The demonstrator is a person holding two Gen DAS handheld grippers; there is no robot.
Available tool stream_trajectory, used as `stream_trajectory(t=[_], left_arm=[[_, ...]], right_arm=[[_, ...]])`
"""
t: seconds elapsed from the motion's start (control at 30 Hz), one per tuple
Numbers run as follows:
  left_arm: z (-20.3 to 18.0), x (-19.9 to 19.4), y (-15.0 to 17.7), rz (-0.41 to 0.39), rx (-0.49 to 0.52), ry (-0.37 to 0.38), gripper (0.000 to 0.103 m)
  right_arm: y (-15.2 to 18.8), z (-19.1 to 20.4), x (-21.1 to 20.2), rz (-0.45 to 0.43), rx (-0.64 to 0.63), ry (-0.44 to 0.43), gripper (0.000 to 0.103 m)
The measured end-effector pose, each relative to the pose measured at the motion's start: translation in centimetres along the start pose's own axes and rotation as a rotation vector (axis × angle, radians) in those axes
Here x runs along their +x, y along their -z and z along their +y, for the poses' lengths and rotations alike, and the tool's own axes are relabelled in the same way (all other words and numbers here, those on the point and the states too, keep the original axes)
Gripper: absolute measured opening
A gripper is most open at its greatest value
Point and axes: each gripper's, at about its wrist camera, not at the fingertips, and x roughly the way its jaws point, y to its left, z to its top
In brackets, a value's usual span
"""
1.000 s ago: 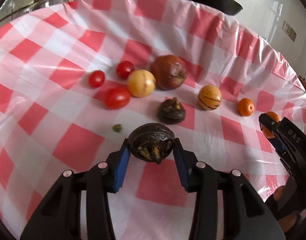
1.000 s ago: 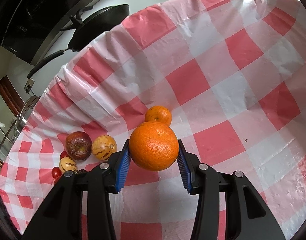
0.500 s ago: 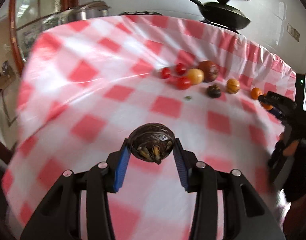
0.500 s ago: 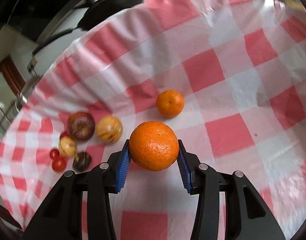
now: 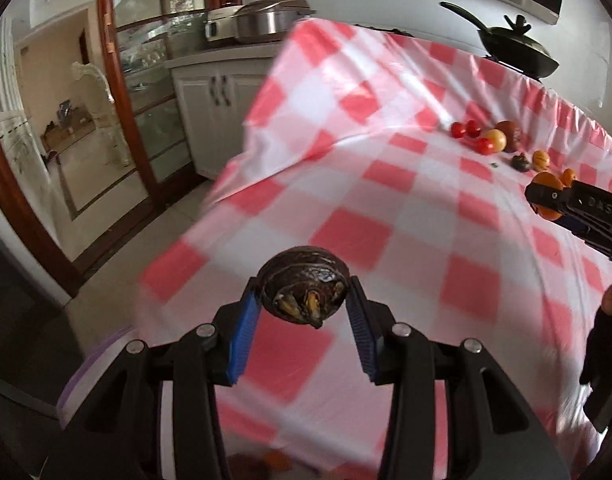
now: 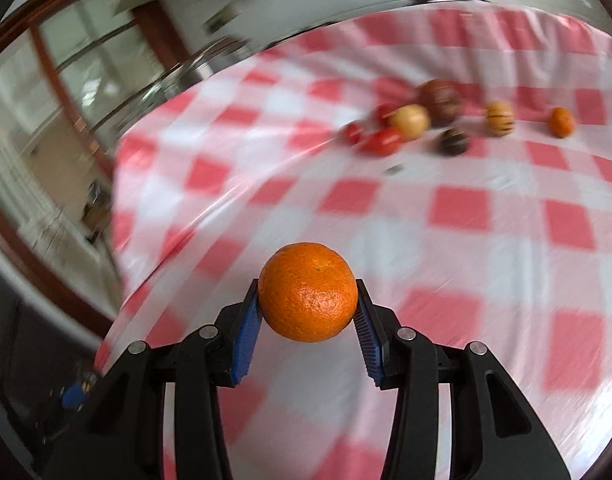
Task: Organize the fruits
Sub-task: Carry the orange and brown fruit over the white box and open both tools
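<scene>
Left wrist: left gripper (image 5: 304, 312) pinches a dark fruit (image 5: 304, 294) above the cloth's (image 5: 405, 208) near edge. Right wrist: right gripper (image 6: 307, 312) pinches an orange (image 6: 307, 291) over the cloth. Far off, tomatoes (image 6: 381, 140) and other fruits (image 6: 499, 118) lie loose, so most sorting seems left.

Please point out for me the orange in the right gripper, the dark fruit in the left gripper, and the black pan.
orange (image 6: 308, 291): right wrist view, middle of its peel.
dark fruit (image 5: 302, 287): left wrist view, middle of its front face.
black pan (image 5: 513, 51): left wrist view, its dark side wall.
</scene>
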Motion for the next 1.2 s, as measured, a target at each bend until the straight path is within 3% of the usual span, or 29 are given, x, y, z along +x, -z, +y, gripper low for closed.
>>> stream_trajectory(t=[0.3, 0.67, 1.0, 1.2], left_arm=[[7.7, -2.5, 5.3, 0.007, -0.064, -0.081, 0.044], [15.4, -1.4, 11.6, 0.105, -0.215, -0.13, 0.044], [19.9, 1.2, 15.8, 0.198, -0.293, -0.178, 0.044], [22.0, 4.3, 18.7, 0.347, -0.296, -0.237, 0.044]], right_arm=[[6.0, 10.7, -1.0, 0.073, -0.253, -0.084, 0.044], [13.9, 21.4, -0.6, 0.172, -0.576, -0.191, 0.044], [22.1, 25.8, 1.6, 0.325, -0.803, -0.259, 0.045], [27.1, 26.4, 5.2, 0.487, -0.88, -0.226, 0.045]])
